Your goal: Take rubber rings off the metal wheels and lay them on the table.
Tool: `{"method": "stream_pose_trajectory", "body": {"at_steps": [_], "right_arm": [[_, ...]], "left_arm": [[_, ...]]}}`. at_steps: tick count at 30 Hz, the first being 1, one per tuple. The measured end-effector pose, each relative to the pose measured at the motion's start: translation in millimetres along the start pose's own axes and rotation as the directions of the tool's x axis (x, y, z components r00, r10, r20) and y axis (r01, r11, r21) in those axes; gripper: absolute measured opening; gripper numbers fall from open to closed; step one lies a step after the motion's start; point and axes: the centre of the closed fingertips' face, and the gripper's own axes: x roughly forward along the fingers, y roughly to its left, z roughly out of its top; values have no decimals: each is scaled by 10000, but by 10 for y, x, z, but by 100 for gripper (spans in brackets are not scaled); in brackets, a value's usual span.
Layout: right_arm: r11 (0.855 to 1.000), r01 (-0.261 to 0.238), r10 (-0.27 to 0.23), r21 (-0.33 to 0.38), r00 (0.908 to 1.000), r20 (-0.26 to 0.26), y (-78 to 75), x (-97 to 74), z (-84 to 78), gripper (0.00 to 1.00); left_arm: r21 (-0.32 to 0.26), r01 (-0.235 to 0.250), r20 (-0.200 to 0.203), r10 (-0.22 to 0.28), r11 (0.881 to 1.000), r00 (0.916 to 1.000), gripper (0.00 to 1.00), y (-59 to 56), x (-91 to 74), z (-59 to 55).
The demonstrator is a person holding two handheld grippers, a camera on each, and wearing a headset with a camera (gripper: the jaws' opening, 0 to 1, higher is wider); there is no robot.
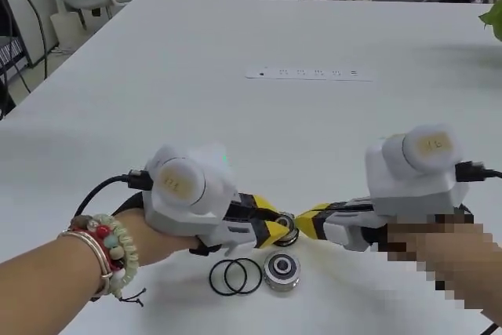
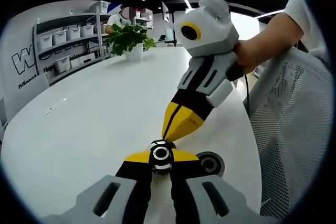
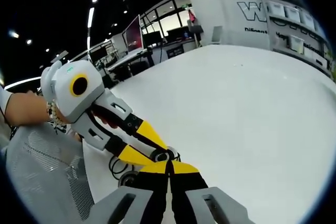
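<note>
White counter carried two loose rubber rings beside a metal wheel. Left tongs clamped a second wheel; right tongs met it, pressed together, any ring between them indiscernible.

The right tool seemingly pinches something hidden behind its tips.

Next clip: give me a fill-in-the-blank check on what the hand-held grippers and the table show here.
1. The left hand-held gripper is shut on a small metal ___.
2. ___ black rubber rings lie loose on the table.
3. In the head view, the second wheel lies on the table to the ___ of those rings.
Missing words: wheel; two; right.
</note>
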Motion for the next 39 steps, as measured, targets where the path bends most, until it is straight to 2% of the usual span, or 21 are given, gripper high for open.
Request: {"method": "stream_pose_trajectory", "body": {"at_steps": [16, 21, 29, 35, 39], "right_arm": [[9997, -245, 245, -14, 9995, 194, 67, 5, 46, 0], [9992, -324, 315, 254, 9990, 325, 58, -14, 57, 0], [9988, -477, 473, 70, 9975, 518, 108, -4, 106, 0], [9994, -267, 260, 239, 9993, 265, 49, -1, 54, 0], [9998, -164, 163, 96, 9998, 111, 50, 5, 29, 0]], "left_arm": [[-114, 6, 63, -5, 9999, 10000, 8, -2, 6, 3], [-88, 37, 149, -36, 10000, 9999, 8, -15, 9, 4], [-67, 46, 185, -45, 10000, 9998, 8, -20, 13, 10], [-205, -59, 275, 64, 9998, 9996, 8, -20, 19, 19], [-190, -65, 240, 70, 9998, 9997, 8, -18, 23, 21]]}}
